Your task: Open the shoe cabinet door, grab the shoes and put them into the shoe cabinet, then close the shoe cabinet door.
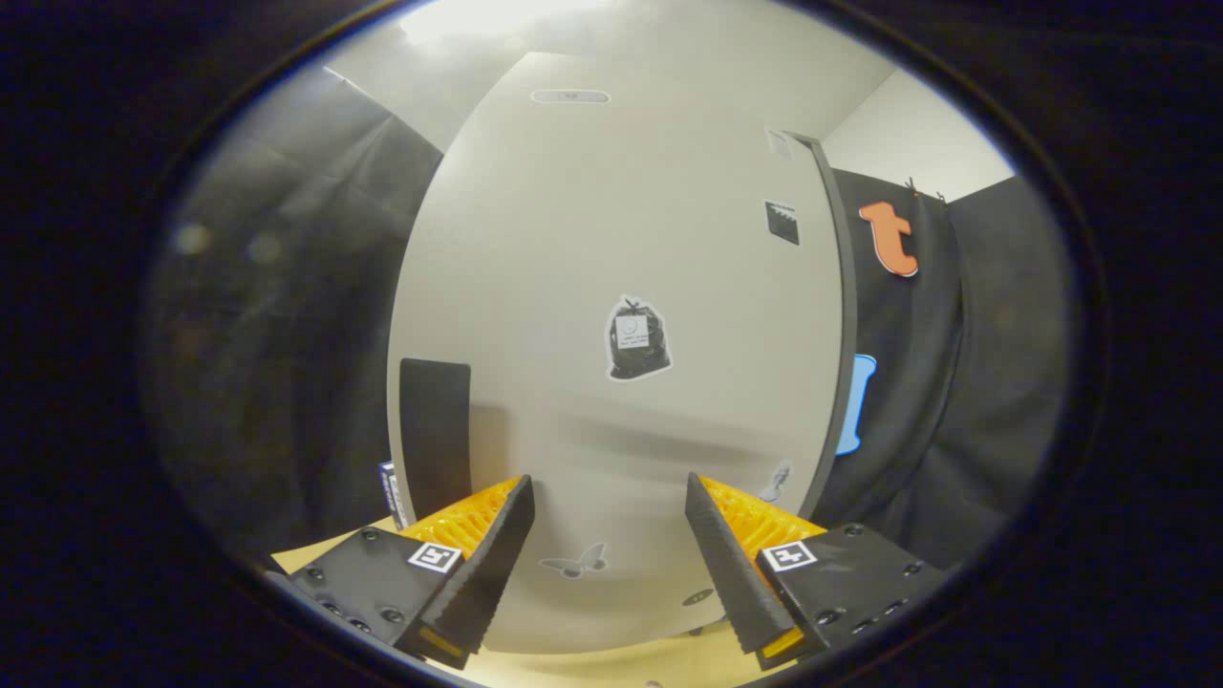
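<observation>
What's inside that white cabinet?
You can't tell: the shoe cabinet door is closed and covers the inside. Only stickers and a black handle show on its front. The open tongs hold nothing.

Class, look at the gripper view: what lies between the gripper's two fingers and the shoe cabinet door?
Nothing lies between: the open gripper faces the shoe cabinet door directly, with bare door surface and a butterfly sticker showing in the gap.

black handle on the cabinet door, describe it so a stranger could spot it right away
Start at the big pale cabinet door just ahead of the open hand-held gripper. Go to the door's lower edge on the side of the left finger; the handle is the tall plain black rectangle there, just above that fingertip. The door's other marks are small stickers, like the black bag sticker mid-door.
</observation>
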{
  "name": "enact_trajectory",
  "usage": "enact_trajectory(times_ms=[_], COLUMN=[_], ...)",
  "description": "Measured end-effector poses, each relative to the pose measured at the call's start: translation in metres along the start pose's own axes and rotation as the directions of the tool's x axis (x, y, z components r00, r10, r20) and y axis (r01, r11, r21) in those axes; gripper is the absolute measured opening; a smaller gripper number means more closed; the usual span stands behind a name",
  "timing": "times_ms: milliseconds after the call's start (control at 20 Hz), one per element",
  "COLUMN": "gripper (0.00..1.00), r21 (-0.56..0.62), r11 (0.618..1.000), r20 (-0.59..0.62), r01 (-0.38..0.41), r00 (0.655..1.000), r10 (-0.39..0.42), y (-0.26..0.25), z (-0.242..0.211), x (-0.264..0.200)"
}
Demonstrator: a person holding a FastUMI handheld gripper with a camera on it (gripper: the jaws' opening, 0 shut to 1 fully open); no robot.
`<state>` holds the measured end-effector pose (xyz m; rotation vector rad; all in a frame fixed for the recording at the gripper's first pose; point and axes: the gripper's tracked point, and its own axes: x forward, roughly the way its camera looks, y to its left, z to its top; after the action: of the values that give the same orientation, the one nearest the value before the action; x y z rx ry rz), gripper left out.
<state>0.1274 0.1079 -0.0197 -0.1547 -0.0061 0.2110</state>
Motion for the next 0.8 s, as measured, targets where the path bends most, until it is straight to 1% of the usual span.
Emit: enact_trajectory(times_ms=[50, 150, 300, 550, 800], gripper=[0.96, 0.94, 0.92, 0.92, 0.92], r21=[0.006, 0.046, 0.079, 0.040, 0.067], r11=[1.000, 0.998, 0.997, 0.998, 0.996], r20=[0.001, -0.001, -0.012, -0.008, -0.011], r01=[0.019, 0.032, 0.024, 0.043, 0.065], r00=[1.000, 0.999, 1.000, 0.999, 0.998], r10=[-0.019, -0.032, -0.024, -0.043, -0.065], y=[0.002, -0.001, 0.001, 0.002, 0.004], z=[-0.002, -0.003, -0.007, -0.009, -0.011], x=[0.009, 0.018, 0.029, 0.036, 0.041])
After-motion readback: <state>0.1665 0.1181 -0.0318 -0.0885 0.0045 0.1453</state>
